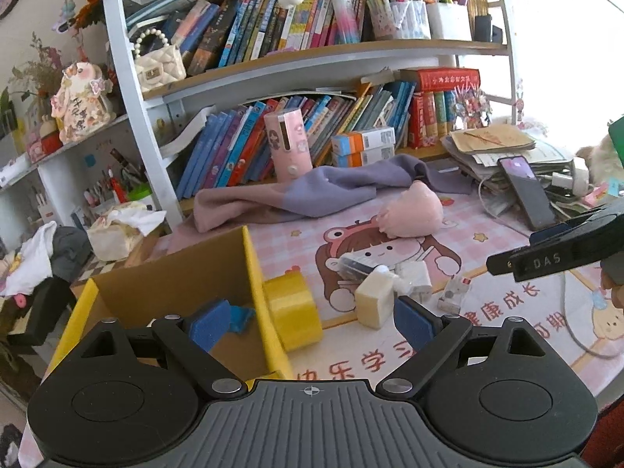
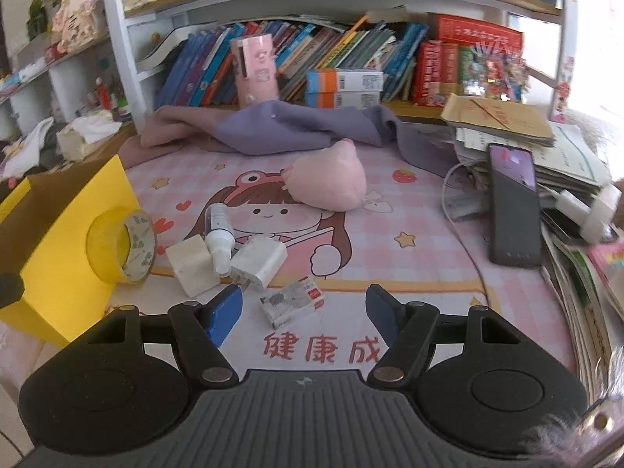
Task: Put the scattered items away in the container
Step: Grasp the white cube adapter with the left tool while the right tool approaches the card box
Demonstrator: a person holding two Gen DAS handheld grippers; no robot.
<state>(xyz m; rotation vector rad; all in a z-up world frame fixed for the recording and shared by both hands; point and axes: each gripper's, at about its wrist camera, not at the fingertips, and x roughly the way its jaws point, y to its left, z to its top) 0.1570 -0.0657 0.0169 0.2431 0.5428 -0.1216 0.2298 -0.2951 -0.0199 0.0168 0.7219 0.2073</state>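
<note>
Cardboard with yellow outer faces makes up the open box point(image 1: 171, 292), which sits under and just left of the left gripper point(image 1: 312, 323); its jaws stand wide apart and grasp nothing, one blue pad hanging over the box interior. The box looks stiff and light and needs no lifting.

Ahead of the same jaws and slightly left, touching the box's outer wall, lies the yellow tape roll point(image 1: 292, 312) on its side. It is probably rigid and light, though smooth round the rim, so pinching across the flat faces or through the core seems safest.

Farther forward rests the pink plush toy point(image 2: 331, 183), soft and squashy, easy to take anywhere.

Just beyond the right gripper point(image 2: 300, 312), whose jaws are released and empty, lies a tight cluster on the bench point(image 2: 409, 226). The white charger plug point(image 2: 259, 259) is hard and slick, best gripped across its flat sides. A pale block point(image 2: 191, 269), perhaps an eraser, should be grippy. The small spray bottle point(image 2: 220, 234) may roll, so take it across the body. Nearest, almost between the jaws, is the small printed box point(image 2: 292, 304), light and crushable.
</note>
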